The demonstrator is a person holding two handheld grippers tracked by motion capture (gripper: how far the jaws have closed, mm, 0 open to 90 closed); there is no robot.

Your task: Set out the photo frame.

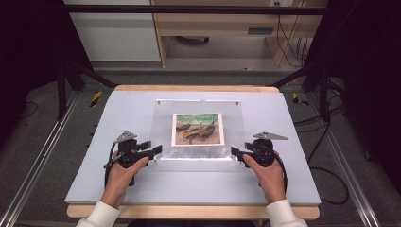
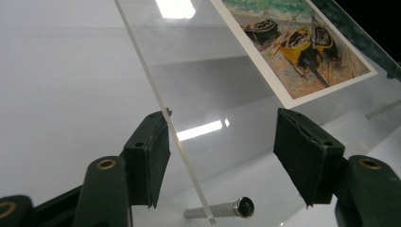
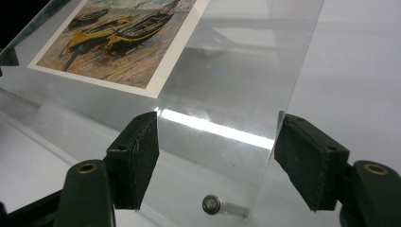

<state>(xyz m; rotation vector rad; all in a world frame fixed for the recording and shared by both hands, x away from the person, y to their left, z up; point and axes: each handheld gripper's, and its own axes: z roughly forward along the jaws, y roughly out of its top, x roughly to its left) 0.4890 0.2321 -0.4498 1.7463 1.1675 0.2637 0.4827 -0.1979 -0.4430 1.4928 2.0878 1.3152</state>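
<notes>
Both hands wear white sleeves, cuffs showing at the wrists. The left gripper (image 1: 152, 147) is black, topped by a grey three-cornered plate, a black cable looping down beside the hand. The right gripper (image 1: 237, 152) matches it: black body, grey plate, black cable curling behind the wrist. Up close, the jaws are dark green-black blocks with flat matte pads, small screw holes, and brass-ringed pivots on the arms.

Counted one clear panel (image 1: 198, 132), one boat print (image 1: 197, 128), two grippers, left (image 1: 152, 151) and right (image 1: 239, 152), on one grey table (image 1: 142, 184). Two metal pins showed, one (image 2: 222, 209) at each near corner.
</notes>
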